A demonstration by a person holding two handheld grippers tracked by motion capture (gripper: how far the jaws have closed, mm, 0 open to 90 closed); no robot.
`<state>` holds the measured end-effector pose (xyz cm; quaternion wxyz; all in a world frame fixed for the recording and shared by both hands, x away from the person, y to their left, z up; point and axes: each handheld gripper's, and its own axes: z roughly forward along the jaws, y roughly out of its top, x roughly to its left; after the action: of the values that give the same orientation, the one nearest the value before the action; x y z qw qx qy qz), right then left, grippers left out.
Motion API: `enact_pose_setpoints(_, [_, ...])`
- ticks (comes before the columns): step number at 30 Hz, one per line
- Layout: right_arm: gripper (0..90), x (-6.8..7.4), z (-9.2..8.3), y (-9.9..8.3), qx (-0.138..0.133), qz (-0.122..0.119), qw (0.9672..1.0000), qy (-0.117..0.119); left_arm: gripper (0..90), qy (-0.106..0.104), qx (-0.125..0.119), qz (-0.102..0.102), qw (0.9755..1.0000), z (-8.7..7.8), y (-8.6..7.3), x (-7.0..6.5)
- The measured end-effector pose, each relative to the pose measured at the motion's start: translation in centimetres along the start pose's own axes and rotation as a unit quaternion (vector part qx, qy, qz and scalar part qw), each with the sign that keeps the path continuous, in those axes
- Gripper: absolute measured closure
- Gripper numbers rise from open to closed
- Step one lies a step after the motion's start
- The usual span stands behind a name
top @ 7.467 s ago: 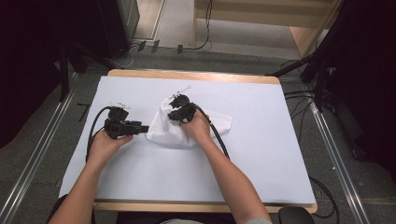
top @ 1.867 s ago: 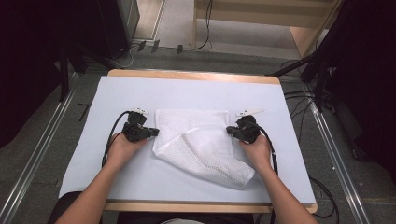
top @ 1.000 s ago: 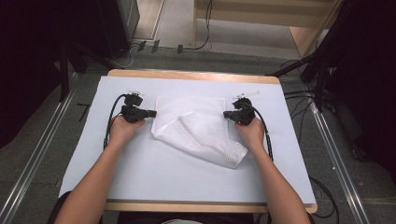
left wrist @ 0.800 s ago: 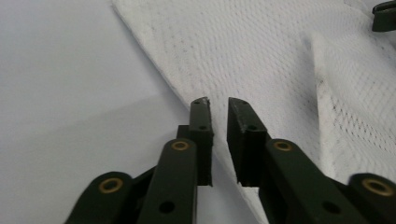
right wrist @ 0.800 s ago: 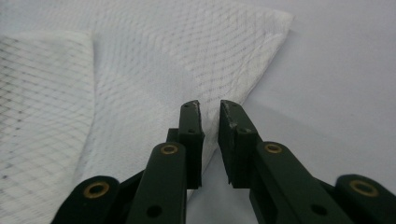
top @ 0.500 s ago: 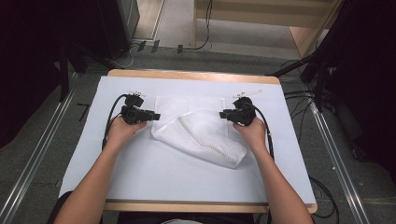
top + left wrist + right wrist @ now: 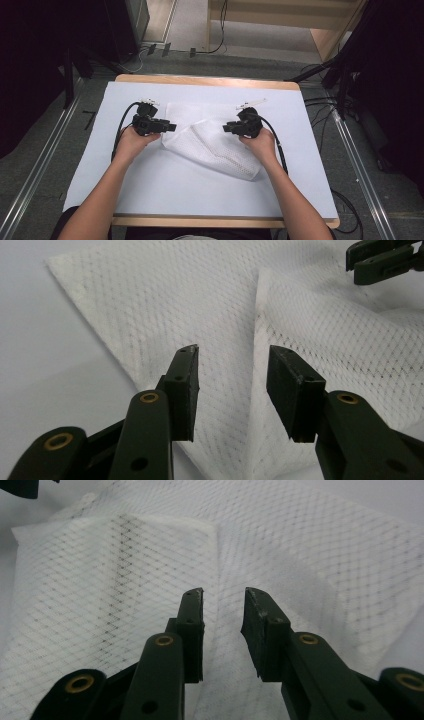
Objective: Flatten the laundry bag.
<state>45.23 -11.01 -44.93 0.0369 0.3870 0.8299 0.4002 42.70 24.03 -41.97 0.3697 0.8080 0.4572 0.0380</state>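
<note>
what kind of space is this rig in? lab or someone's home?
Most likely a lab or recording workspace, not a home. A wooden table under a plain white sheet stands between metal floor rails, with loose cables and dark curtains at the sides.

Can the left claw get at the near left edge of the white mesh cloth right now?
Probably yes: the left claw hangs open just above the mesh cloth, nothing lies between them, and the right claw is across the fold.

A wooden-edged table [image 7: 205, 80] under a pale sheet [image 7: 165, 185] — one white mesh cloth [image 7: 215, 145] lying folded at its middle.
</note>
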Motion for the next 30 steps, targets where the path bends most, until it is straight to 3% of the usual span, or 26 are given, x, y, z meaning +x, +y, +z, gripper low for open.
enact_pose_setpoints(9, [68.9,1.4,2.0,0.1,0.016,-0.024,0.9996,0.006,56.5,0.006,-0.011,-0.013,0.9998,-1.0,-0.7,0.6])
enact_pose_setpoints(15, [65.2,1.7,3.4,0.2,0.032,-0.042,0.9985,-0.013,56.2,0.008,-0.009,-0.017,0.9998,-1.2,-1.0,0.7])
enact_pose_setpoints(18, [70.8,2.0,3.7,0.2,0.029,-0.045,0.9984,-0.017,56.2,0.008,-0.009,-0.017,0.9998,-1.3,-1.1,0.9])
enact_pose_setpoints(21, [82.4,2.5,3.7,0.2,0.034,-0.057,0.9972,-0.033,56.0,0.009,-0.009,-0.019,0.9997,-1.4,-1.2,1.0])
enact_pose_setpoints(23, [90.0,2.5,3.7,0.2,0.037,-0.055,0.9975,-0.022,56.0,0.009,-0.011,-0.019,0.9997,-1.4,-1.2,1.0])
enact_pose_setpoints(30, [90.0,2.8,3.5,0.8,0.056,-0.048,0.9972,-0.014,56.0,0.008,-0.011,-0.020,0.9997,-1.6,-1.2,1.2])
